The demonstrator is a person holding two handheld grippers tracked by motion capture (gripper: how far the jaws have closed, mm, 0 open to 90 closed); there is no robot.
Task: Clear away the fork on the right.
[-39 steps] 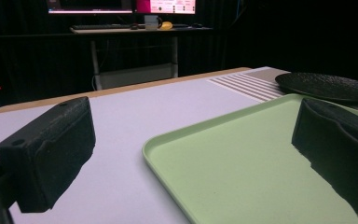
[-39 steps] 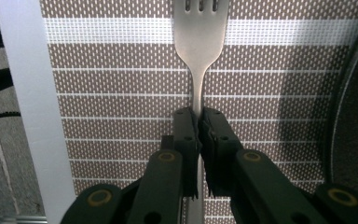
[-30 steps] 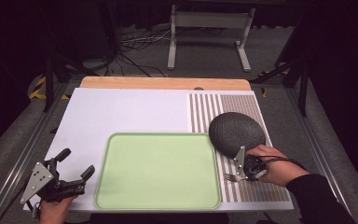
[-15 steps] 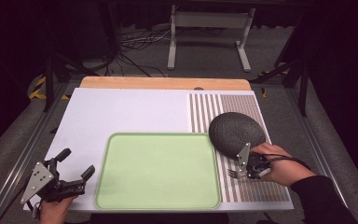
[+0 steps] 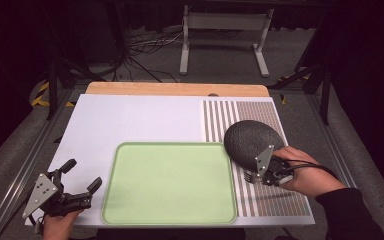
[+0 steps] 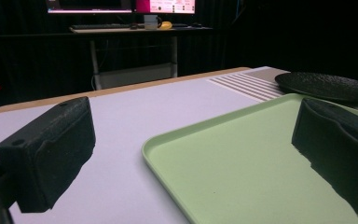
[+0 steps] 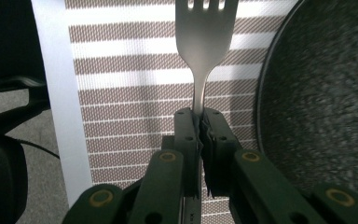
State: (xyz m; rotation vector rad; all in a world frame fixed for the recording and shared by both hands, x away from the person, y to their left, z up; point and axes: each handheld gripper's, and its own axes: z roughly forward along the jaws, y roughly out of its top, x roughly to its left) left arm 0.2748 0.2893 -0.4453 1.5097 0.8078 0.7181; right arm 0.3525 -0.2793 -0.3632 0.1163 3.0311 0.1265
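Nearest the person, the left claw (image 5: 80,187) rests low at the desk's front left corner, its jaws spread wide with nothing between them; in the left gripper view its black pads frame the near corner of the flat pale-green plastic tray (image 6: 242,172), so it looks parked and ready rather than working. The left hand (image 5: 55,227) grips it from below, the claw angled toward the tray's left edge.

To the right, the right claw (image 5: 255,176) is pinched tight on the neck of a silver metal fork (image 7: 204,42), tines pointing away from the hand. Gripping it low on the handle probably keeps the tines free for setting down. The fork is over the brown-and-white striped placemat (image 5: 275,197), just beside the dark speckled round plate (image 5: 250,140). The right hand (image 5: 310,172) reaches in from the right edge, wrist level.

Farther off lies the white desk (image 5: 140,120).
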